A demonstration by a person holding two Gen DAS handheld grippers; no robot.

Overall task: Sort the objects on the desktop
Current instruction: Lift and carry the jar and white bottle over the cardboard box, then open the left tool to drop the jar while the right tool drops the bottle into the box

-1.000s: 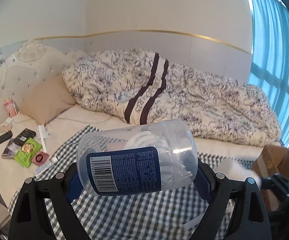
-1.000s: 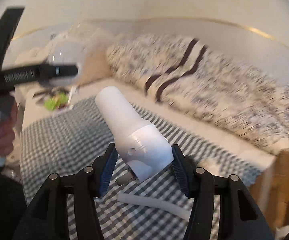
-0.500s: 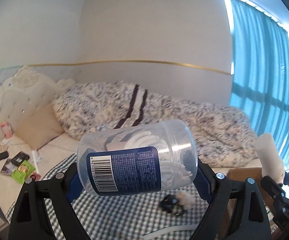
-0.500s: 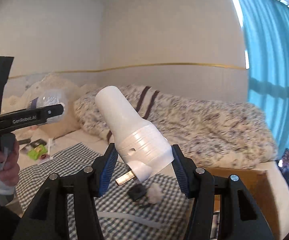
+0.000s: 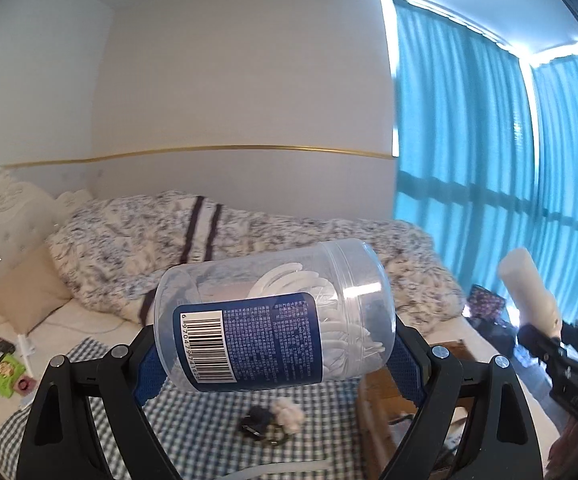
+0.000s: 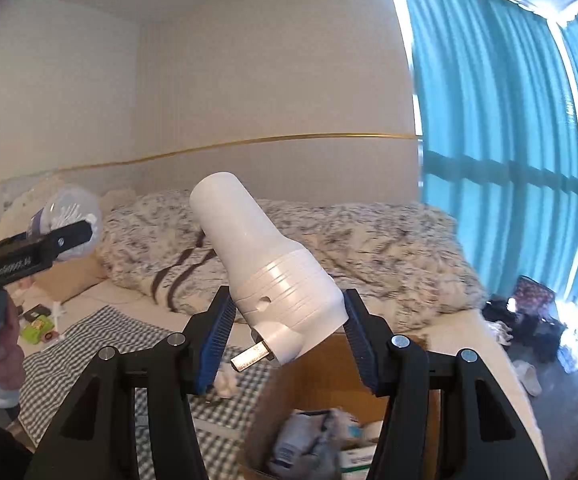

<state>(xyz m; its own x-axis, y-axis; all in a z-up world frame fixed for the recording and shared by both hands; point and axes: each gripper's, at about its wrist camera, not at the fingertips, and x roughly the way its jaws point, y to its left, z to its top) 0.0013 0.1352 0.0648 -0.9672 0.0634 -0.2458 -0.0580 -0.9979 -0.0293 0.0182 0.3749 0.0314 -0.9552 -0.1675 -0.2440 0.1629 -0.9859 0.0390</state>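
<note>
While both loads ride high above the checked cloth (image 5: 209, 412), the left gripper (image 5: 275, 344) stays clenched on a clear plastic jar (image 5: 273, 316) w/ a blue barcode label, lying sideways across the fingers, white pieces inside. Below its fingers, on the cloth, sit a small dark keyring item (image 5: 255, 424) and a white fluffy ball (image 5: 289, 416) touching it. Right of the left fingers a cardboard box (image 5: 373, 396) shows its edge.

The right gripper (image 6: 289, 336) stays clamped on a white plug-in device (image 6: 265, 272), metal prong toward the camera, body tilted up and away.

Vs. a second ago, both views have swung from the bed towards the blue curtain (image 6: 509, 140), and the box (image 6: 329, 364) is now directly under the right fingers, w/ packets already inside. My judgement: the carry is almost finished; the white device seems ready for release into the box, and the jar should follow, approx. the same way.
</note>
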